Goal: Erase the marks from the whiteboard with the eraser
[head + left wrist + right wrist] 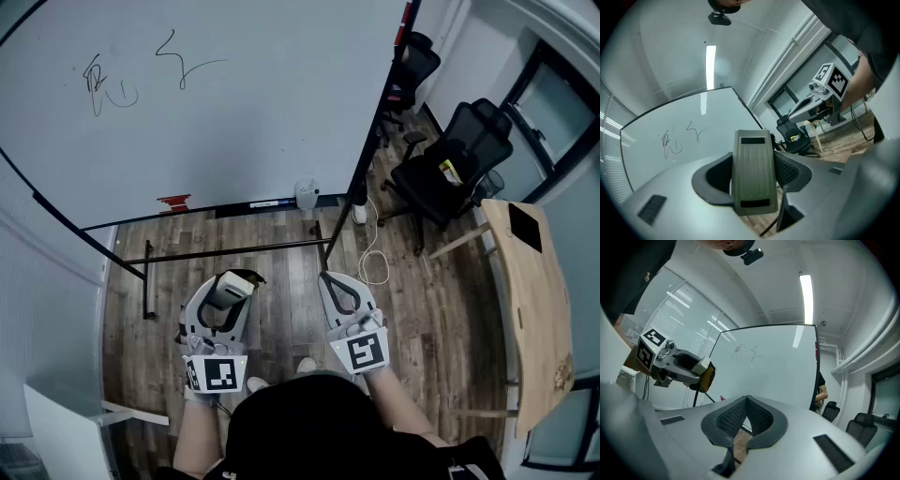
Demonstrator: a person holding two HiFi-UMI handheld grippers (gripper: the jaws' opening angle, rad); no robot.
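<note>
Left gripper (228, 281) clamped on eraser (753, 171), clear of whiteboard (244, 122). Right gripper (331, 281) pinched together, empty. Marks (111, 82) at whiteboard's upper left. Stand crossbar (225, 250) between whiteboard and grippers. Office chair (455, 164), wooden table (534, 291) right of whiteboard.

The head view looks steeply down from above the person onto the left gripper (225, 281), the right gripper (329, 277) and the wooden floor (431, 309), with the whiteboard (244, 122) ahead at the top. Each gripper view sits close behind its own fingers (715, 185), tilted up toward the whiteboard; the eraser (752, 173) fills the left one's foreground. All three share the marks (108, 86), and each gripper view catches the other gripper.
</note>
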